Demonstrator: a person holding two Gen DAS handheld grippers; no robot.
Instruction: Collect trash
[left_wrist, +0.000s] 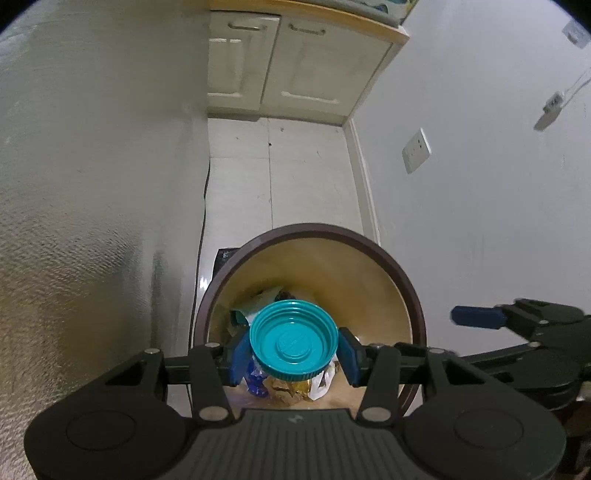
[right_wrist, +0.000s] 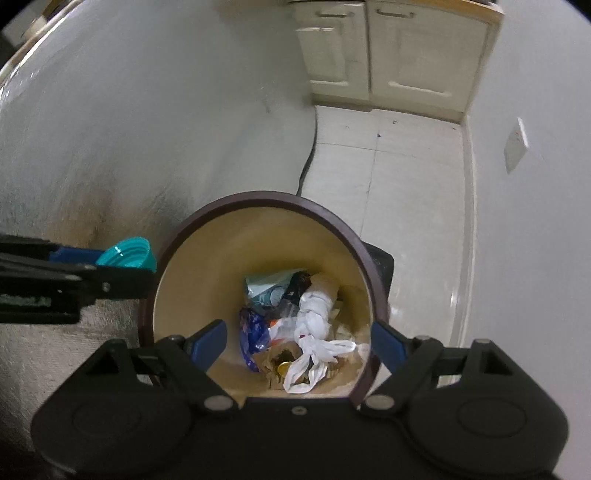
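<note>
Left gripper (left_wrist: 293, 352) has its blue pads clamped on a teal plastic lid (left_wrist: 293, 339), one pad on each side of the rim; jaws are part-closed around it. The lid is round, shallow, with moulded concentric rings on its face and a ribbed outer edge, glossy. It hangs just over the open mouth of the trash bin (left_wrist: 376, 251), directly between the fingers. The bin is round, with a dark brown smooth rim and a matte tan inner wall, tapering downward. Right gripper (right_wrist: 299, 341) stands wide open with nothing between its pads; its blue fingers (right_wrist: 207, 341) straddle the near part of the bin mouth. Below and between the right fingers, on the bin floor: a knotted white plastic bag (right_wrist: 314, 325), crinkled and soft; a shiny blue foil wrapper (right_wrist: 253, 332) toward the left finger; a pale green printed packet (right_wrist: 269, 286) further ahead; crumpled brown paper with a small gold cap (right_wrist: 284, 367) close to the fingers. The floor (right_wrist: 413, 177) ahead is glossy pale tile with thin grout lines. To the left, a wall (left_wrist: 92, 184) shows a fine pebbled texture.
</note>
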